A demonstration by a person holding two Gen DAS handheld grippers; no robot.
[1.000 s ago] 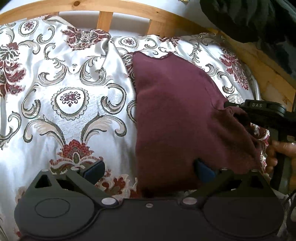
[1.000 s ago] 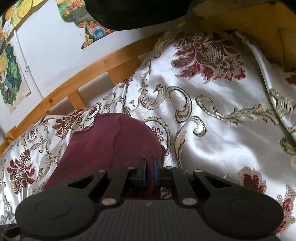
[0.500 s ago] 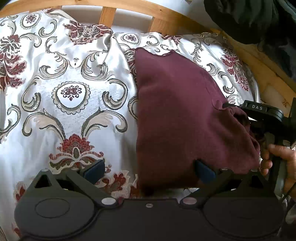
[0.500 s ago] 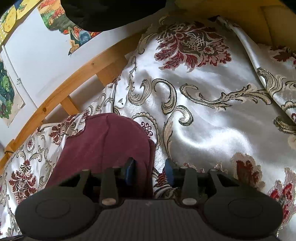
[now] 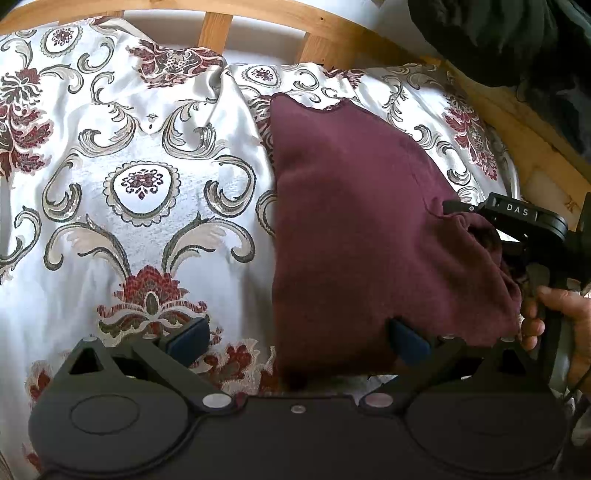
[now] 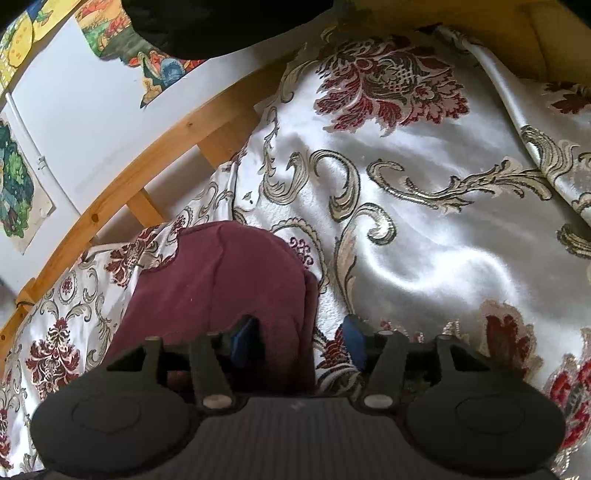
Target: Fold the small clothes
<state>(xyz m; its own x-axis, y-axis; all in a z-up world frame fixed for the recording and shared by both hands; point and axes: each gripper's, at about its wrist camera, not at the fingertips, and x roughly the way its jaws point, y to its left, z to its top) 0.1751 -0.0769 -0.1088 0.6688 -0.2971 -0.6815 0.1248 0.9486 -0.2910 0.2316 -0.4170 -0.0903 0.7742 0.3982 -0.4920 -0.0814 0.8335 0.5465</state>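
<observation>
The maroon garment [image 5: 354, 236] lies folded on the patterned bedspread [image 5: 140, 184], near the wooden bed rail [image 6: 122, 184]. The left gripper [image 5: 295, 338] stands wide apart, its right pad against the garment's near edge without clamping. The right gripper [image 6: 299, 339] is opening, a fold of cloth between its jaws, unpressed.

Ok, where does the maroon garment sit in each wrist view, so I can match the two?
Left wrist view: the maroon garment fills centre-right, running from the scalloped top edge down to the left hand-held gripper.
Right wrist view: it lies lower left, its edge between the opening jaws of the right hand-held gripper, pads not pressing it.
Shared landmark: the wooden bed rail behind the garment.
</observation>
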